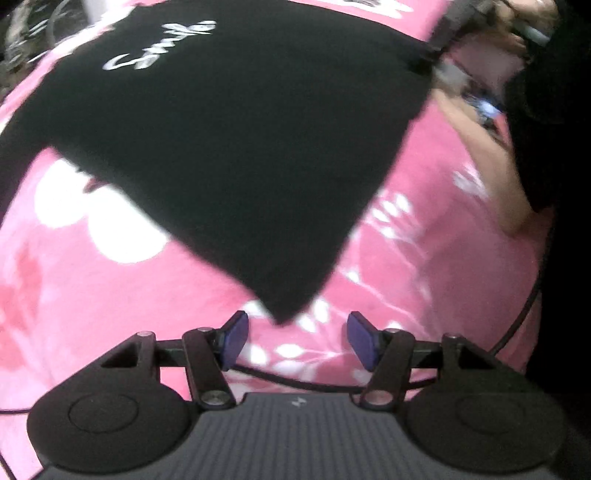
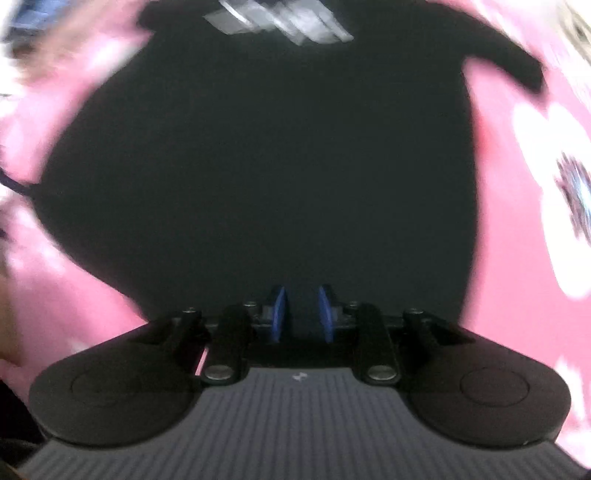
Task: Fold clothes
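A black T-shirt (image 1: 229,140) with white script lettering lies spread on a pink floral blanket (image 1: 92,280). My left gripper (image 1: 297,341) is open, its purple pads wide apart just short of the shirt's near corner (image 1: 282,314), touching nothing. In the left wrist view my right gripper (image 1: 448,33) shows blurred at the shirt's far right corner, held by a hand. In its own view my right gripper (image 2: 303,314) hovers low over the black T-shirt (image 2: 258,166), blue pads a narrow gap apart with dark cloth behind them. Whether cloth is pinched is unclear.
The blanket (image 2: 517,258) surrounds the shirt on all sides. A black cable (image 1: 303,382) crosses the blanket just before my left gripper. A forearm (image 1: 484,162) reaches in from the right. Dark clutter (image 1: 22,40) sits at the far left edge.
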The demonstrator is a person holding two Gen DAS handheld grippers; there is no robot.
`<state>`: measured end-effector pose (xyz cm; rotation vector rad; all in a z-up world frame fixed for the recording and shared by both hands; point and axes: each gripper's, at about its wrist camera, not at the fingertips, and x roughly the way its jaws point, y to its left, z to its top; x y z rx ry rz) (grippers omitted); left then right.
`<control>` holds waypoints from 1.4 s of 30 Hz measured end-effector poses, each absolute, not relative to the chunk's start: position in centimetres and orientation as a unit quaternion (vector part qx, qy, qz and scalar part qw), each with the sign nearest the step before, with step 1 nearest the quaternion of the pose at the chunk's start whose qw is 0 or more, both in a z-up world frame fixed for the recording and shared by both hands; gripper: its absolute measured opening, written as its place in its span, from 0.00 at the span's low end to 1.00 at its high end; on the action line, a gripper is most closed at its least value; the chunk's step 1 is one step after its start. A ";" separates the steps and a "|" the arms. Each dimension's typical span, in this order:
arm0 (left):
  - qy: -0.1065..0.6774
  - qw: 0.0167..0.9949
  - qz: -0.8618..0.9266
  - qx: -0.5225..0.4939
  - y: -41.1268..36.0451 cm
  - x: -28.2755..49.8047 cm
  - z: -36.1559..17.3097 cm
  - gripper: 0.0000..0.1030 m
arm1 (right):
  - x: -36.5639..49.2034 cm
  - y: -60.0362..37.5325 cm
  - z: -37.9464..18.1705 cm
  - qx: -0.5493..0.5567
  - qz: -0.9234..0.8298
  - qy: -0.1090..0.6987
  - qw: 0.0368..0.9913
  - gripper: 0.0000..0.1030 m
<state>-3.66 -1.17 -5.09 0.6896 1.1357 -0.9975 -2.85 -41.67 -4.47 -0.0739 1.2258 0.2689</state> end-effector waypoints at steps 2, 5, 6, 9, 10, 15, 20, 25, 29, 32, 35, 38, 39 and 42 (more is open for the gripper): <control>0.497 0.678 -0.435 0.324 0.1 -3.5 -4.2 0.59 | -2.6 -43.3 -3.4 -0.027 0.101 0.584 0.805 0.20; 0.481 0.694 -0.411 0.343 1.8 -1.9 -2.3 0.59 | -2.1 -45.6 -1.8 -0.016 0.063 0.600 0.797 0.24; 0.471 0.707 -0.397 0.348 2.1 -1.2 -1.5 0.59 | -1.9 -46.4 -1.3 -0.012 0.050 0.605 0.794 0.25; 0.422 0.766 -0.346 0.341 3.0 1.8 2.2 0.60 | -1.5 -48.8 0.3 -0.001 0.012 0.620 0.785 0.25; 0.408 0.785 -0.331 0.327 3.0 2.6 3.5 0.60 | -1.3 -49.6 0.8 0.003 0.000 0.624 0.781 0.28; 0.311 0.847 -0.349 0.254 -1.0 3.2 10.2 0.77 | 1.4 -46.7 8.1 -0.002 0.039 0.524 0.851 0.55; 0.299 0.874 -0.368 0.104 -6.2 1.9 13.5 0.89 | 2.6 -42.9 12.1 0.001 0.084 0.465 0.881 0.68; 0.381 0.879 -0.287 0.013 -10.4 0.7 11.6 0.94 | 1.2 -40.7 10.5 0.027 0.064 0.482 0.873 0.82; 0.429 0.869 -0.244 0.034 -12.8 0.4 9.2 0.94 | -0.2 -39.0 8.4 0.047 0.039 0.507 0.860 0.82; 0.465 0.865 -0.184 0.037 -13.0 0.4 7.6 0.94 | -1.4 -37.8 6.8 0.063 0.021 0.524 0.849 0.82; 0.482 0.864 -0.138 0.045 -12.4 -0.3 6.6 0.94 | -2.8 -35.8 5.4 0.058 -0.005 0.529 0.847 0.83; 0.483 0.868 -0.101 0.048 -11.9 -1.0 6.5 0.94 | -4.2 -35.3 4.7 0.049 -0.014 0.532 0.845 0.83; 0.480 0.871 -0.090 0.054 -12.0 -1.0 6.4 0.94 | -4.6 -35.2 4.5 0.045 -0.016 0.535 0.843 0.83; 0.481 0.872 -0.069 0.054 -12.4 -1.0 6.3 0.94 | -5.1 -35.0 5.1 0.033 -0.015 0.533 0.845 0.83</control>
